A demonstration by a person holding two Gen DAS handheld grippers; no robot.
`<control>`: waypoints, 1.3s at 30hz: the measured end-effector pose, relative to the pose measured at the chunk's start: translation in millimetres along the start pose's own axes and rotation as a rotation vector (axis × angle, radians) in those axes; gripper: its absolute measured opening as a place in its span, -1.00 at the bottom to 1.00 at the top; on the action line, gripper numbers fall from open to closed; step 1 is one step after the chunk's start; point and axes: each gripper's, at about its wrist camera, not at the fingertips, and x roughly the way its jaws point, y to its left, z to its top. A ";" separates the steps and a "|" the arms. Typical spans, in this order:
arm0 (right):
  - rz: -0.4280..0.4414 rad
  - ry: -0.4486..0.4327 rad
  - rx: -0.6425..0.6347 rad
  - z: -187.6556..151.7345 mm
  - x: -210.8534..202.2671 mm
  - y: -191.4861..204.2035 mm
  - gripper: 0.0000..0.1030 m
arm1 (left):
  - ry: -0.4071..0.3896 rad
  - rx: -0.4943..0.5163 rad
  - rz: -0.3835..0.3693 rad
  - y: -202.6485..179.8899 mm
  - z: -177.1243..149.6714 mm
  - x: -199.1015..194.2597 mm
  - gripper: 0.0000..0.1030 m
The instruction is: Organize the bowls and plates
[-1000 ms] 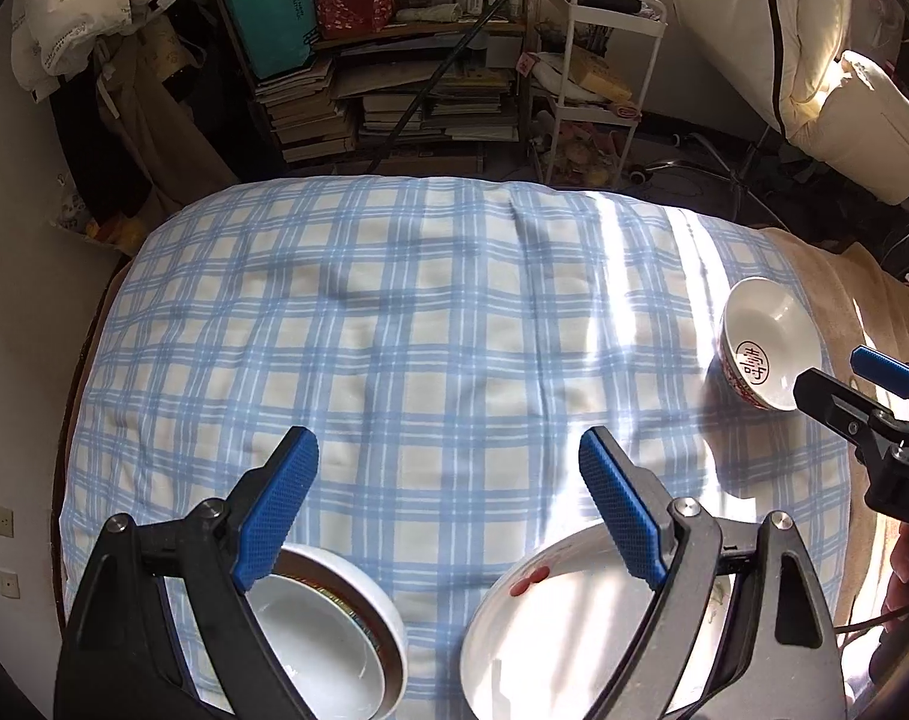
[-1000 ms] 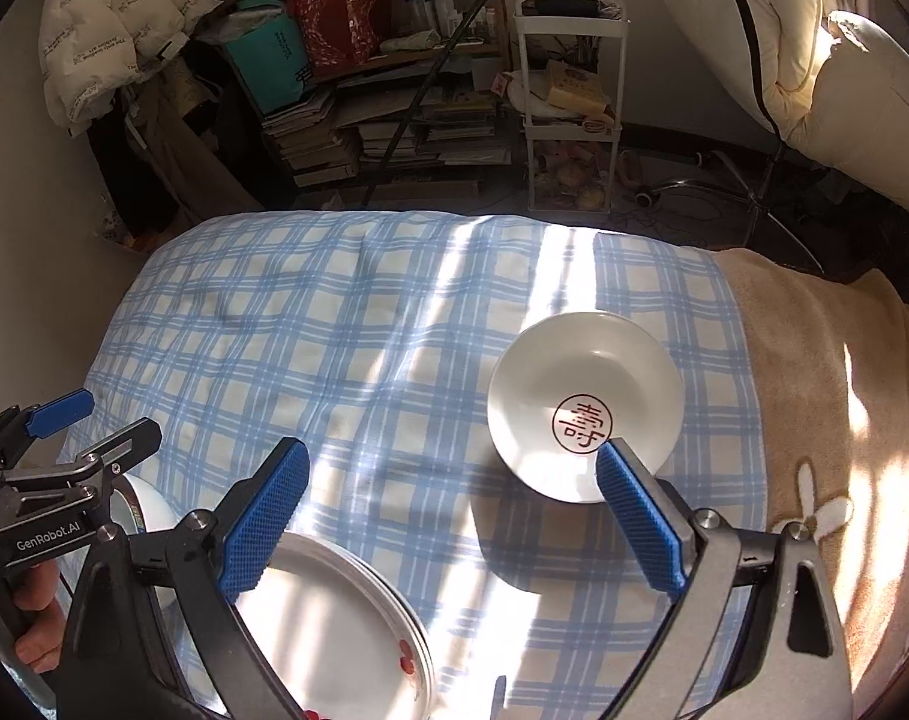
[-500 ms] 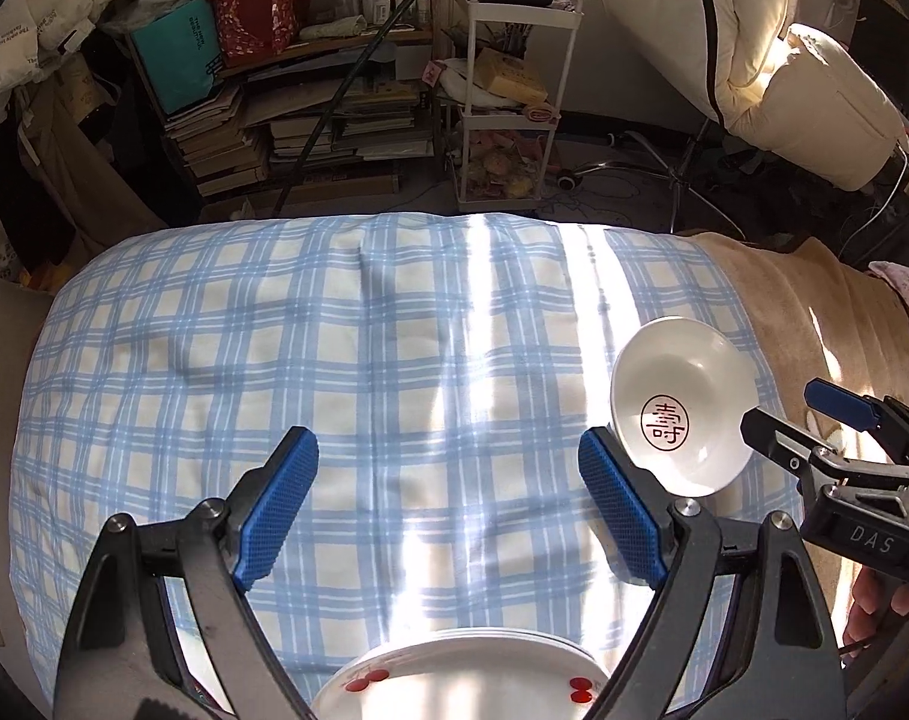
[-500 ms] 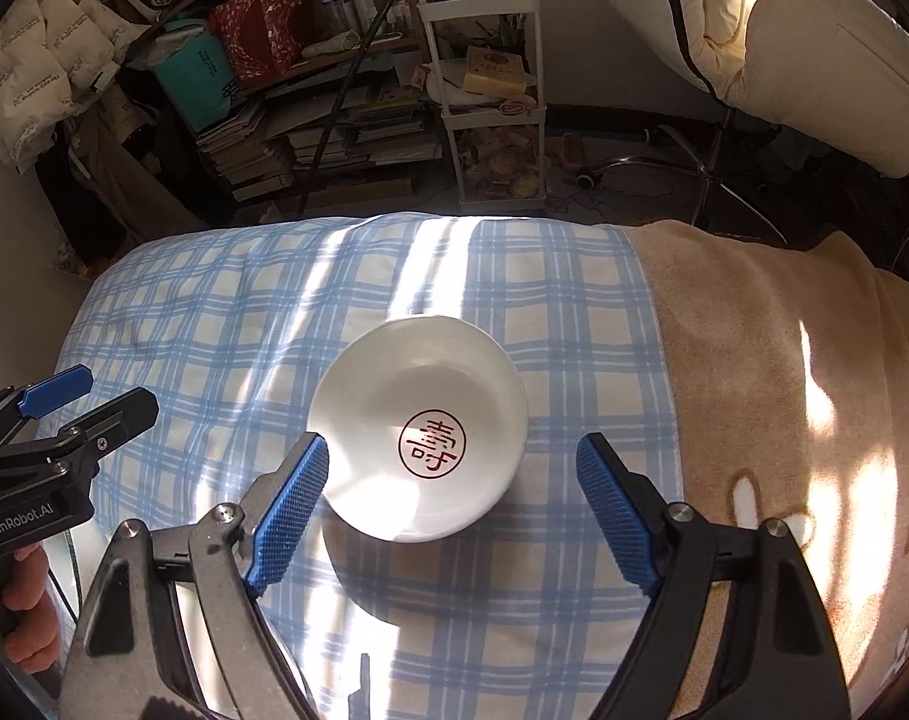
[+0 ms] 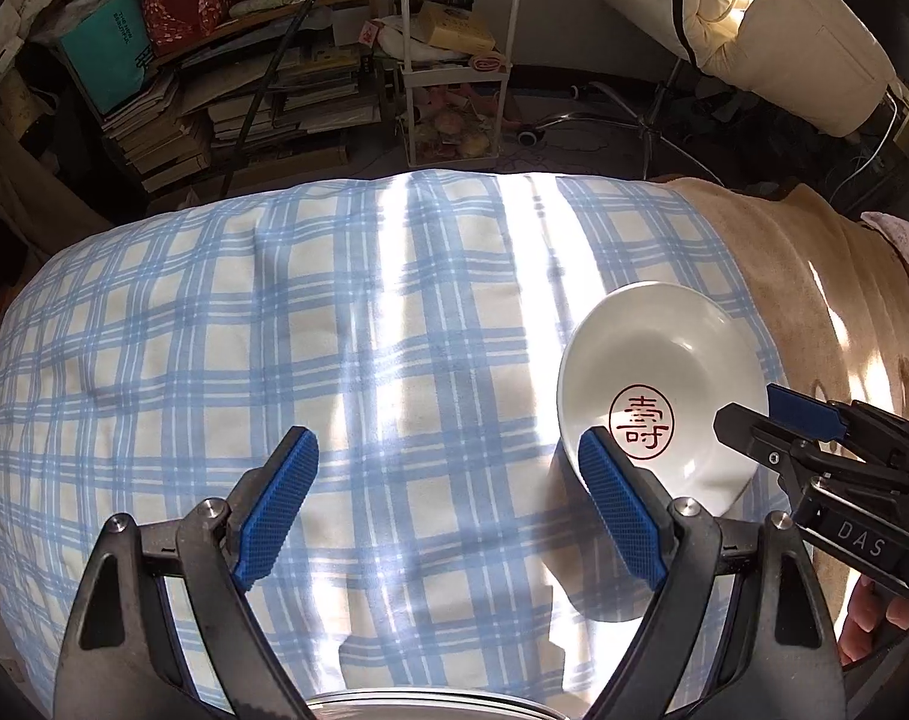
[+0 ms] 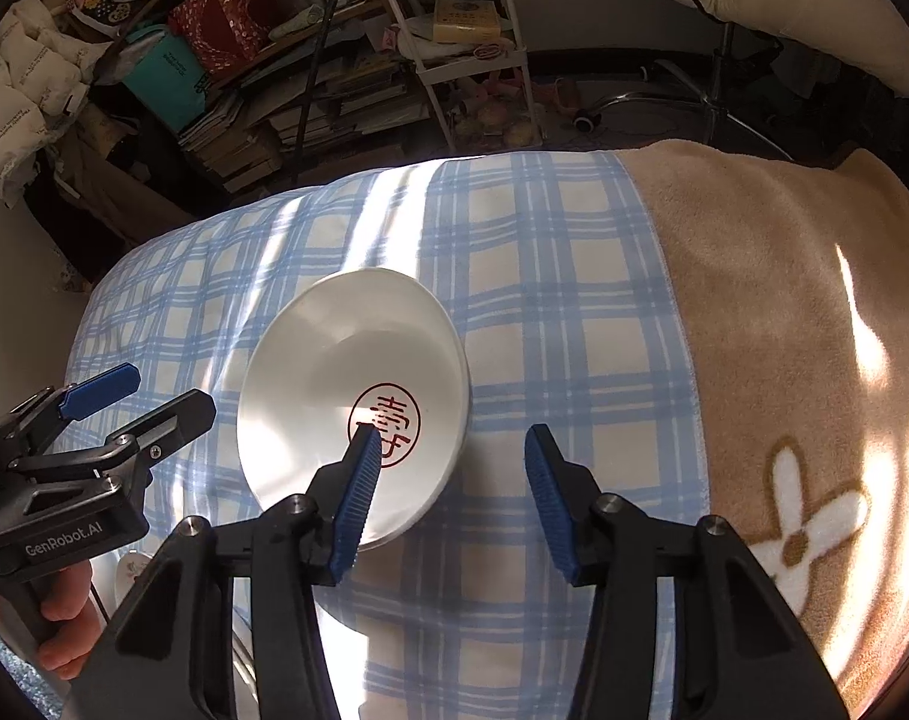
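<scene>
Bowl (image 6: 352,396) sits on the blue plaid blanket (image 6: 544,312), near where it meets the tan blanket (image 6: 784,330), and it's empty apart from a red character printed inside. Right gripper (image 6: 448,480) is wide open with one pad over the near rim and the other outside it, so I'd guess it's lining up to pinch the wall. Left gripper (image 5: 448,504) is open too, holding nothing, hanging over bare blanket just left of the bowl. A plate edge (image 5: 424,705) peeks in at the bottom of the left view, can't tell what's on it.
</scene>
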 end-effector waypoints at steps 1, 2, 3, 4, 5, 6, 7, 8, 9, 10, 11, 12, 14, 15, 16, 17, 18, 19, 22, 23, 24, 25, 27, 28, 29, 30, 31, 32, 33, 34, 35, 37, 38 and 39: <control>0.004 0.003 0.004 -0.4 1.8 -0.5 -0.02 | 0.008 -0.001 -0.001 -0.8 0.3 3.3 0.70; 0.011 0.008 0.009 -0.3 3.8 -0.8 -0.10 | 0.015 0.000 -0.004 -1.8 0.4 6.4 0.70; 0.018 0.013 0.012 -0.4 5.6 -1.0 -0.17 | 0.022 0.002 -0.006 -3.0 0.1 9.1 0.70; 0.022 0.019 0.015 -0.2 8.0 -1.3 -0.30 | 0.027 0.001 -0.007 -4.0 -0.1 11.4 0.70; 0.023 0.024 0.018 -0.2 9.8 -1.4 -0.34 | 0.028 -0.001 -0.007 -5.1 -0.9 12.9 0.68; 0.025 0.026 0.021 -0.3 11.1 -1.4 -0.35 | 0.022 -0.001 -0.007 -5.6 -1.2 13.7 0.64; 0.028 0.028 0.023 -0.4 12.1 -1.7 -0.35 | 0.018 -0.002 -0.011 -6.3 -0.9 14.6 0.52; 0.031 0.031 0.027 -0.5 13.4 -1.9 -0.35 | 0.023 -0.002 -0.020 -7.8 -0.2 16.4 0.38; 0.036 0.034 0.035 -0.5 14.5 -2.3 -0.35 | 0.033 -0.001 -0.035 -9.0 0.4 18.6 0.31; 0.037 0.037 0.039 -0.4 15.5 -2.5 -0.35 | 0.042 -0.002 -0.050 -10.1 1.0 20.5 0.17; 0.032 0.038 0.038 0.0 16.2 -2.5 -0.35 | 0.049 -0.002 -0.060 -11.6 2.0 22.5 0.04; 0.029 0.038 0.038 0.2 16.7 -2.4 -0.35 | 0.053 0.000 -0.065 -13.2 2.8 24.4 -0.04; 0.043 0.039 0.047 1.1 18.5 -2.9 -0.37 | 0.061 -0.002 -0.081 -17.2 3.7 28.0 -0.37; 0.053 0.041 0.051 1.4 19.2 -3.4 -0.39 | 0.067 -0.006 -0.080 -19.8 3.9 29.9 -0.43; 0.063 0.042 0.054 1.7 19.6 -3.5 -0.48 | 0.069 -0.010 -0.085 -22.7 3.9 31.1 -0.52; 0.068 0.046 0.054 1.7 20.1 -3.4 -0.57 | 0.072 -0.014 -0.092 -24.8 3.8 32.1 -0.61; 0.070 0.048 0.051 1.8 20.2 -2.7 -0.61 | 0.077 -0.018 -0.100 -27.0 3.8 33.6 -0.66; 0.067 0.048 0.046 1.8 19.6 -1.5 -0.62 | 0.085 -0.022 -0.109 -28.5 3.7 35.4 -0.76; 0.055 0.044 0.030 0.9 17.3 2.3 -0.65 | 0.095 -0.024 -0.100 -30.9 1.1 35.2 -0.79; 0.047 0.043 0.024 0.4 16.4 3.7 -0.67 | 0.100 -0.023 -0.101 -31.1 0.3 34.0 -0.79; 0.040 0.041 0.017 -0.2 15.5 5.1 -0.68 | 0.108 -0.024 -0.101 -31.5 -0.6 32.6 -0.79; 0.034 0.039 0.008 -1.1 14.4 6.2 -0.69 | 0.114 -0.027 -0.102 -31.1 -1.9 30.5 -0.80; 0.038 0.042 0.004 -2.9 12.5 6.9 -0.69 | 0.120 -0.030 -0.092 -30.7 -5.1 25.6 -0.80; 0.043 0.046 0.006 -4.1 11.4 7.0 -0.69 | 0.123 -0.030 -0.083 -30.9 -6.6 23.4 -0.80; 0.045 0.048 0.006 -5.5 9.9 8.0 -0.69 | 0.125 -0.027 -0.077 -31.2 -8.7 20.9 -0.80; 0.044 0.049 0.005 -7.3 7.8 9.2 -0.69 | 0.129 -0.023 -0.073 -31.4 -10.4 18.6 -0.80; 0.043 0.049 0.001 -8.9 5.9 10.8 -0.69 | 0.132 -0.022 -0.070 -31.2 -12.5 15.7 -0.80; 0.043 0.048 -0.004 -11.1 3.6 12.8 -0.69 | 0.134 -0.020 -0.067 -30.9 -14.8 12.5 -0.79; 0.044 0.047 -0.008 -13.3 1.0 14.8 -0.69 | 0.136 -0.017 -0.064 -30.6 -17.3 9.0 -0.79; 0.045 0.048 -0.011 -16.0 -1.3 16.8 -0.69 | 0.134 -0.016 -0.062 -29.4 -20.4 4.2 -0.79; 0.045 0.048 -0.015 -18.2 -3.6 19.3 -0.69 | 0.129 -0.011 -0.058 -28.7 -23.6 -0.8 -0.79; 0.046 0.046 -0.026 -22.4 -7.3 26.3 -0.69 | 0.115 -0.004 -0.046 -26.1 -30.3 -11.4 -0.79; 0.047 0.045 -0.032 -24.6 -9.5 30.3 -0.69 | 0.110 -0.003 -0.038 -24.0 -33.6 -16.4 -0.79; 0.051 0.043 -0.040 -27.2 -11.6 34.4 -0.69 | 0.105 -0.007 -0.032 -21.1 -36.8 -21.0 -0.79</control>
